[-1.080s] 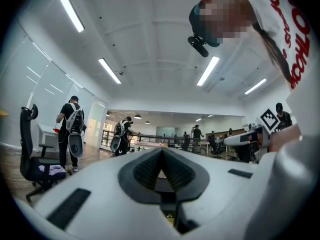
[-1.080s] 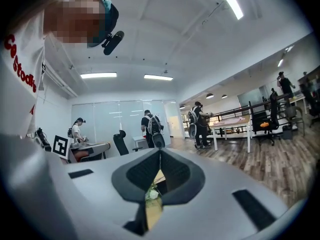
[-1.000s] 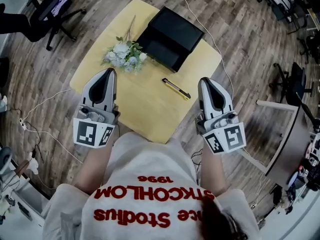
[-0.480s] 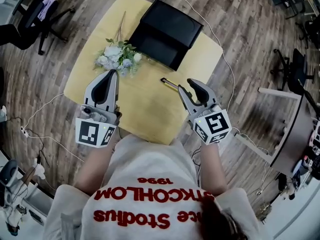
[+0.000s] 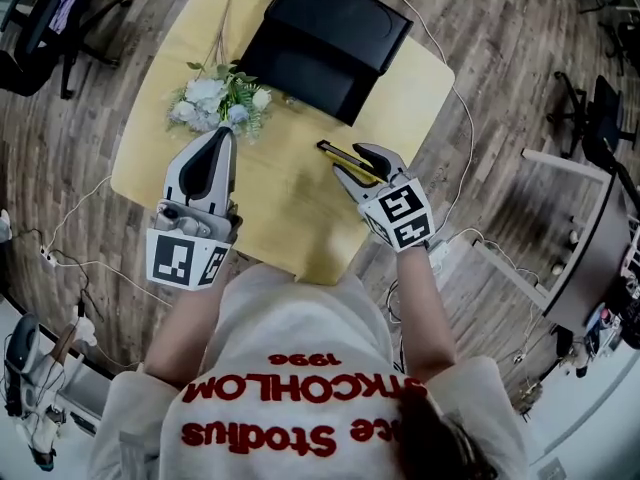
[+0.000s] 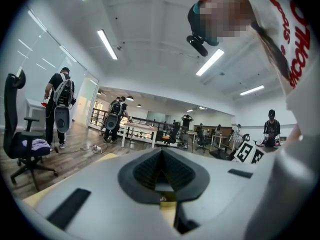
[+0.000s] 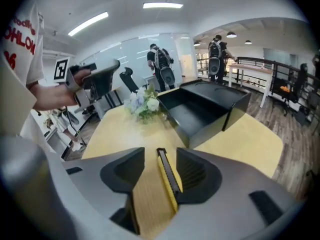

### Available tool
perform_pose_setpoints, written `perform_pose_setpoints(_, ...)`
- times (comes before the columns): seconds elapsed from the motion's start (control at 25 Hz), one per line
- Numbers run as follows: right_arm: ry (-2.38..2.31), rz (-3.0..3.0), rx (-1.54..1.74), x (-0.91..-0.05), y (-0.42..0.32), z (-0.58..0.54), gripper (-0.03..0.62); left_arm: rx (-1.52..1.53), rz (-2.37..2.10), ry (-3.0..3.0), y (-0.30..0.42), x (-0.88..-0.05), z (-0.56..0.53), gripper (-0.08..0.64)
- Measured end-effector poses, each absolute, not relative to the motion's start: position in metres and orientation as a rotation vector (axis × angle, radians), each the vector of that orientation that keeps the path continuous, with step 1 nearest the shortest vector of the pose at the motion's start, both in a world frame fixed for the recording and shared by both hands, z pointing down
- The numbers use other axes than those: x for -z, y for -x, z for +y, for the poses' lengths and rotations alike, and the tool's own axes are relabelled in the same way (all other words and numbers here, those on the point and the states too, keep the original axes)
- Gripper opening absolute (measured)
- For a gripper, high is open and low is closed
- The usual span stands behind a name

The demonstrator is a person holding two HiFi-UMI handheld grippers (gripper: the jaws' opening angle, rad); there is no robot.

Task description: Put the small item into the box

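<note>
I am finding the task at an early stage: the knife (image 5: 338, 155) is lying flat on the table (image 5: 270, 213), apart from the box (image 5: 325, 38), and nothing is showing inside the box in either view that looks into it. The right gripper (image 5: 350, 160) is reaching down over the knife with its jaws opening and standing wide. In the right gripper view the knife (image 7: 167, 171) is lying lengthwise in the gap of the right gripper (image 7: 160, 170), closer to one jaw, and neither pad is pressing on it, so I am reporting no grasp yet. The box (image 7: 200, 109) is sitting open just beyond the knife's far end, with the flowers (image 7: 145, 103) lying beside it toward the left. The left gripper (image 5: 222, 138) is hovering over the near left part of the table, near the flowers (image 5: 215, 98), and taking no part. In the left gripper view its jaws (image 6: 162, 176) are sitting together with nothing between them. I am judging that every working step is outstanding: closing on the knife, lifting it, carrying it over the box wall and letting it go inside. The knife is thin and lying flat, so I am expecting the pinch to need care
</note>
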State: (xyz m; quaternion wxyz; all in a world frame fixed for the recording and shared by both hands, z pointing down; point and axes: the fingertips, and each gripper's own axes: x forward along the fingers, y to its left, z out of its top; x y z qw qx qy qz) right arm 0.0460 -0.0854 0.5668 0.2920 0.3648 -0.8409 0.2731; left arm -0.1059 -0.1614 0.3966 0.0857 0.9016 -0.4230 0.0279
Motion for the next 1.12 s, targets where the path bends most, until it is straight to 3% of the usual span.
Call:
perform_pose_setpoints(0.52,-0.750,-2.082,-0.534,-0.620,-0.040,-0.081,0.190,-0.141,-1.290,-2.641,0.118,-0.415,-0.153,0.005)
perform_pose_setpoints(0.72,-0.780,-2.076,-0.568,-0.621,-0.040,-0.081,0.120,-0.133,-1.306,-2.635,0.121,-0.415,-0.154,0.006)
perform_pose_setpoints(1.12,-0.995,-2.247,-0.718,-0.589,-0.043,-0.086,0.114,-0.101,-1.355,-2.652,0.129,-0.400,-0.154,0.006)
